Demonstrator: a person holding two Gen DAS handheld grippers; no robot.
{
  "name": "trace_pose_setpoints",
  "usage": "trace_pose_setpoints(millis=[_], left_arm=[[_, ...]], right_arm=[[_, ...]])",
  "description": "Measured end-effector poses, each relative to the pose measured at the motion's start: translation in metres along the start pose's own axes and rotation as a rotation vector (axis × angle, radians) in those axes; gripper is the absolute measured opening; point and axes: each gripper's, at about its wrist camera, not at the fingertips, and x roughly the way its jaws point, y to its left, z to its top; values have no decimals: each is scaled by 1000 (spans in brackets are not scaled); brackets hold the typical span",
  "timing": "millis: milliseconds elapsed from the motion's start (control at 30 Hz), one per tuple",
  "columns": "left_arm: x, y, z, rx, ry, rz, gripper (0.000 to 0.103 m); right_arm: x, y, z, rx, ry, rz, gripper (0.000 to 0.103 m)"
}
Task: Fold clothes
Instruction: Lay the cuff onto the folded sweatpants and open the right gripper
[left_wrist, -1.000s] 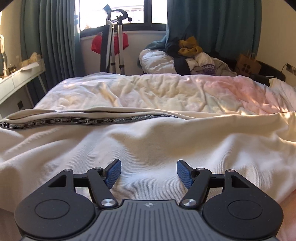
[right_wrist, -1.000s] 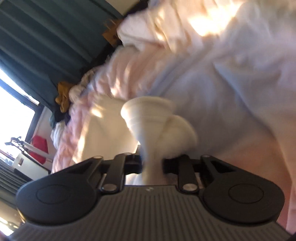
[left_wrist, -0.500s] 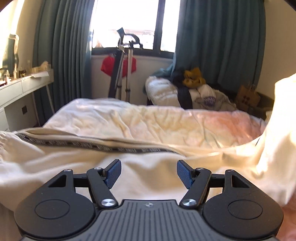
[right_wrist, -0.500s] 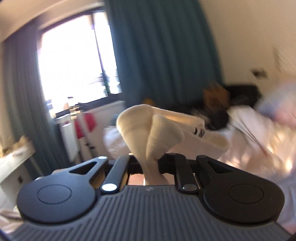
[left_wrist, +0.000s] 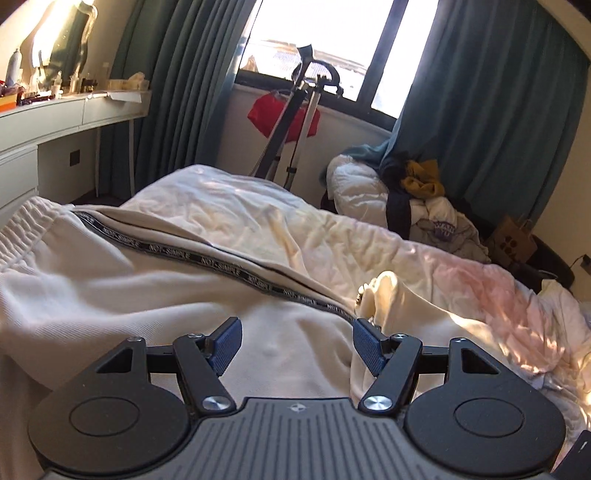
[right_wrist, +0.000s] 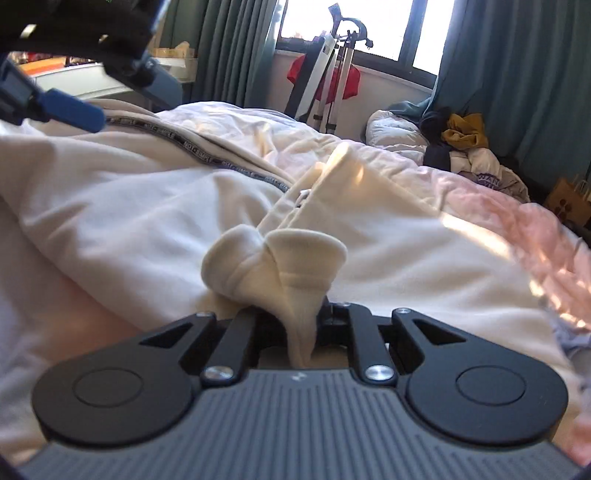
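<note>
cream trousers' cuff (right_wrist: 280, 266) pinched in right hand-held gripper (right_wrist: 301, 325) (pads seemingly hidden)

Sunlit window (left_wrist: 325, 40) between teal curtains (left_wrist: 491, 110), white desk (left_wrist: 55, 122) leftward, rumpled bed (left_wrist: 258, 221) in front.

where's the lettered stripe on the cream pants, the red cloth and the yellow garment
lettered stripe (left_wrist: 207, 260), left wrist view, middle of the dark band
red cloth (left_wrist: 263, 115), left wrist view, its left half
yellow garment (right_wrist: 466, 133), right wrist view, centre of the bundle
</note>
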Motion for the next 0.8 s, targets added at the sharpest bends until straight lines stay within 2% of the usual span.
trace_pose_setpoints(millis=[100, 200, 367, 600, 700, 800], left_arm=[[4, -5, -4, 12, 8, -7, 69], [6, -9, -6, 25, 7, -5, 69], [0, -2, -7, -5, 14, 7, 69], [-24, 17, -14, -17, 24, 90, 70], [-40, 32, -10, -73, 43, 127, 75], [-58, 55, 0, -172, 42, 137, 82]], right_arm=[[-9, -6, 0, 35, -30, 23, 13], [-21, 7, 3, 94, -64, 27, 14], [-3, 3, -1, 172, -57, 62, 14], [1, -4, 1, 244, -42, 89, 16], [2, -2, 2, 231, -35, 88, 16], [1, 0, 3, 212, -30, 87, 16]])
